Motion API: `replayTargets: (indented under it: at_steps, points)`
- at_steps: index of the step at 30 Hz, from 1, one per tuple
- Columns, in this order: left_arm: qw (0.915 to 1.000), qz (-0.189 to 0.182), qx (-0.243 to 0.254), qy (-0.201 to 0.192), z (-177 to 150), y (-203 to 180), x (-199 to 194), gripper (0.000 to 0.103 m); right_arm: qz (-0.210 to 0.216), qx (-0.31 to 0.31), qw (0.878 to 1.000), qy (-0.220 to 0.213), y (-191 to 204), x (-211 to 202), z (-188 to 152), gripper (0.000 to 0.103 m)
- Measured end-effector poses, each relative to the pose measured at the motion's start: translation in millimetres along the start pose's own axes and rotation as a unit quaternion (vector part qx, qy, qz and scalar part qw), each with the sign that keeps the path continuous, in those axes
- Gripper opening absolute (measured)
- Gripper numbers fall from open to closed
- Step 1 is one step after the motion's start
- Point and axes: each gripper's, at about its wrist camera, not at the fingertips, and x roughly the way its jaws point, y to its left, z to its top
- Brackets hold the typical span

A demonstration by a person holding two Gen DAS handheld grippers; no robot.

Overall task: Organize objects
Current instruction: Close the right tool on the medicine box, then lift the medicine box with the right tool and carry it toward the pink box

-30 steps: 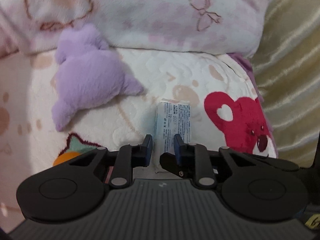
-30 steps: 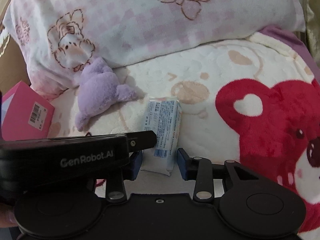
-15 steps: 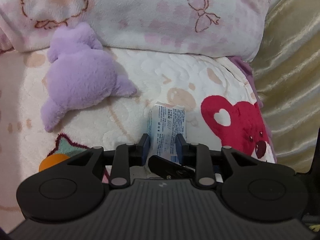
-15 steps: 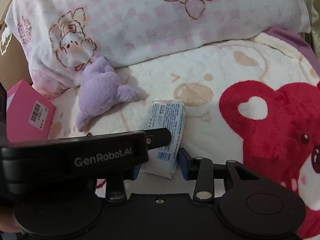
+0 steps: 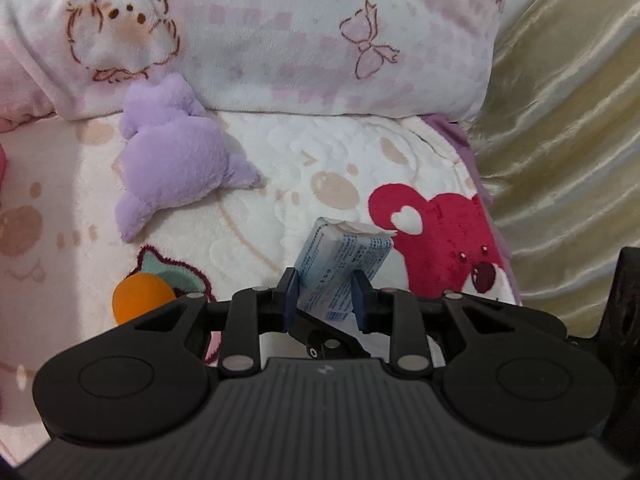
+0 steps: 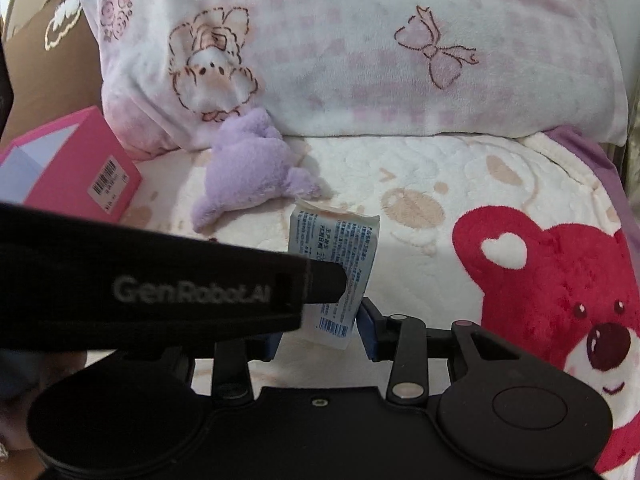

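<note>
Tissue pack [image 5: 343,264] raised off blanket [image 5: 248,216], pinched by left tongs [image 5: 325,297] and right tongs [image 6: 320,330].

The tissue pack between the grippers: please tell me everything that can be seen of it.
The tissue pack is a small, soft plastic packet, pale blue and white, with fine printed text and a barcode near its lower end. It is tilted up off the blanket. The left gripper is shut on its sides; the right gripper brackets its lower end, contact unclear.
</note>
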Motion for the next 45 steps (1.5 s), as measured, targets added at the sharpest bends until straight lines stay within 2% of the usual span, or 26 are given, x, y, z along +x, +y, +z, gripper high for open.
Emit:
replayTargets:
  at_steps: [10, 13, 23, 28, 35, 45]
  points:
    - [0.9999, -0.007, 0.001, -0.014, -8, -6, -35, 0.025, 0.023, -0.001, 0.999, -0.023, 10, -30, -6, 0.043]
    - [1.0, -0.002, -0.003, -0.005, -7, -8, -50, 0.025, 0.017, -0.019, 0.999, -0.035, 22, -43, -8, 0.043]
    - [0.9999, -0.005, -0.005, -0.011, -13, -8, -105, 0.025, 0.032, -0.018, 0.994, -0.103, 54, -89, -24, 0.043]
    - [0.9993, 0.004, -0.031, -0.021, -27, 0, -121, 0.025, 0.04, -0.027, 0.989, -0.138, 69, -111, -33, 0.043]
    - [0.9986, 0.012, -0.026, -0.043, -43, 5, -140, 0.025, 0.052, -0.053, 0.986, -0.146, 84, -119, -41, 0.043]
    - [0.9979, 0.019, -0.048, -0.039, -61, 18, -166, 0.025, 0.085, -0.074, 0.985, -0.133, 102, -130, -52, 0.043]
